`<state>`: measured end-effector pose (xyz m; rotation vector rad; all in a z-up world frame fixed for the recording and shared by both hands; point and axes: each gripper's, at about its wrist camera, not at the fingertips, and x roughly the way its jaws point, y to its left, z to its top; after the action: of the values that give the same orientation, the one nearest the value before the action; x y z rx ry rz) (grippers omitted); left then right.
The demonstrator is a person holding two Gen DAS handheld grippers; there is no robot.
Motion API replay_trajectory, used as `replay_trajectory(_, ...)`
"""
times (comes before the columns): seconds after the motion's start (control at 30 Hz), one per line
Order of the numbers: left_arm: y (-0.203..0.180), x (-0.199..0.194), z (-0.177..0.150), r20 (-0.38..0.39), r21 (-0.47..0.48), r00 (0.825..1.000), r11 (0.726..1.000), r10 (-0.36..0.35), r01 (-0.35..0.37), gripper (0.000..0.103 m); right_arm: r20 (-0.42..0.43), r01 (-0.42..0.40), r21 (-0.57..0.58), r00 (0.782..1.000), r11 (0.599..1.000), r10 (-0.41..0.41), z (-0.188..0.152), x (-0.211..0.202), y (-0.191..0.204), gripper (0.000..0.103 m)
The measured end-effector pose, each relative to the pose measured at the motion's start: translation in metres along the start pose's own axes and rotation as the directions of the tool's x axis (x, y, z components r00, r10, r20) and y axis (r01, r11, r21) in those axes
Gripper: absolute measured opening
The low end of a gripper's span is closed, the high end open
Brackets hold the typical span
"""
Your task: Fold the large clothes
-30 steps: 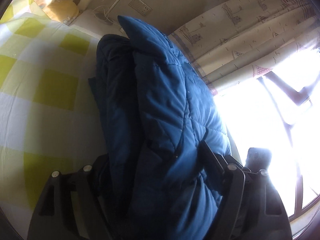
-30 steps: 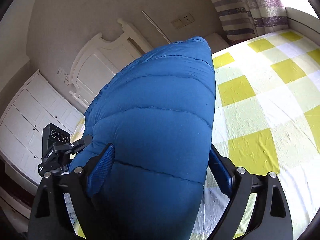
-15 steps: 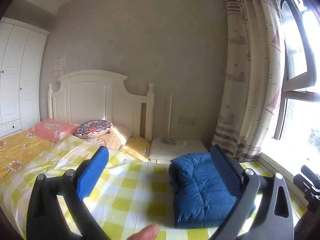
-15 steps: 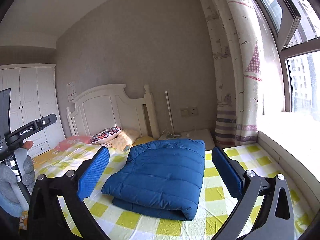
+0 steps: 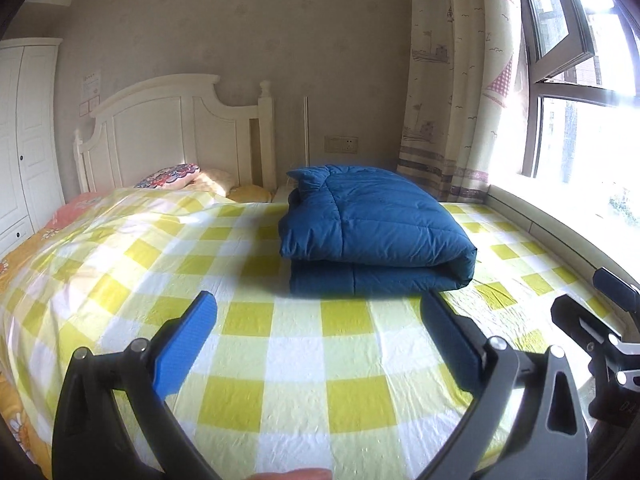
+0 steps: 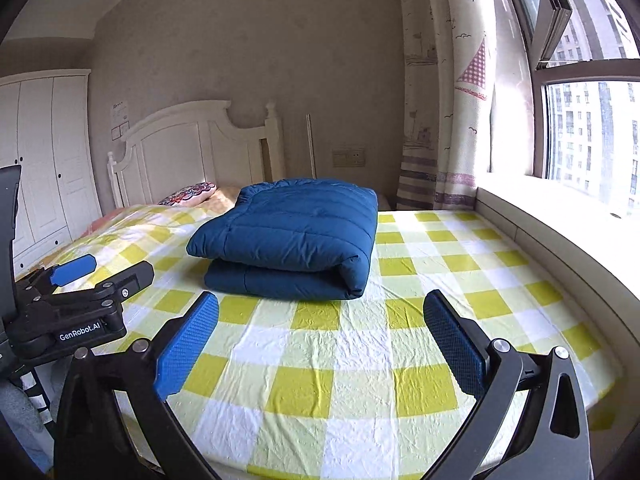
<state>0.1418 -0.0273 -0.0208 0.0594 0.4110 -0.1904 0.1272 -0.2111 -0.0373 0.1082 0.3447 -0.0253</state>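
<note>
Bedroom with a beige wall, white headboard (image 5: 176,132) at the far end, window (image 6: 592,128) and patterned curtain (image 6: 444,92) along the right. Yellow-and-white checked bedsheet (image 5: 296,364) spread over the whole bed.

Folded blue padded jacket (image 5: 372,232) lying on the sheet in the far half, nearer the window side — doubled over into a thick two-layer bundle. Long axis running roughly from the near edge toward the headboard; rounded fold on the right, toward the window, open layered edges facing left and near. In the right wrist view, same jacket (image 6: 292,236) resting flat, apart from both grippers.

Wide bare stretch of sheet between jacket and near bed edge; more free sheet to the left, a narrower strip on the right up to the window ledge (image 6: 552,224).

Left gripper (image 5: 320,344) spread wide, nothing between the blue pads (image 5: 184,348); jaws just opened further. Right gripper (image 6: 320,344) likewise released and empty, jaws just opened too.

"GenRobot.AI" printed in white on the left gripper's body, seen from the right wrist view; no other writing legible.
</note>
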Motion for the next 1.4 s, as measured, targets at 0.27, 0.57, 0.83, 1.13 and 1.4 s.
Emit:
replay_trajectory(0.27, -0.009, -0.014, -0.002, 0.023, 0.007, 1.0, 1.0, 0.005, -0.006, 0.101, 0.035, 0.002, -0.021, 0.999, 1.0, -0.002, -0.002, -0.02, 0.006, 0.099)
replay_trajectory(0.57, -0.009, -0.009, -0.008, -0.002, 0.004, 1.0, 1.0, 0.015, -0.015, 0.101, 0.024, 0.0, -0.016, 1.0, 1.0, 0.0, -0.007, -0.018, 0.004, 0.099)
replay_trajectory(0.83, -0.007, -0.008, -0.012, -0.01, -0.001, 1.0, 1.0, 0.023, -0.023, 0.101, 0.012, 0.0, -0.018, 1.0, 1.0, 0.0, -0.012, -0.018, 0.004, 0.099)
replay_trajectory(1.13, -0.007, -0.008, -0.016, -0.015, 0.001, 1.0, 1.0, 0.025, -0.025, 0.101, 0.015, -0.003, -0.019, 1.0, 1.0, 0.003, -0.013, -0.02, 0.006, 0.099)
replay_trajectory(1.4, -0.004, -0.008, -0.018, -0.017, -0.002, 1.0, 1.0, 0.025, -0.025, 0.101, 0.013, -0.008, -0.017, 1.0, 1.0, 0.008, -0.013, -0.02, 0.007, 0.099)
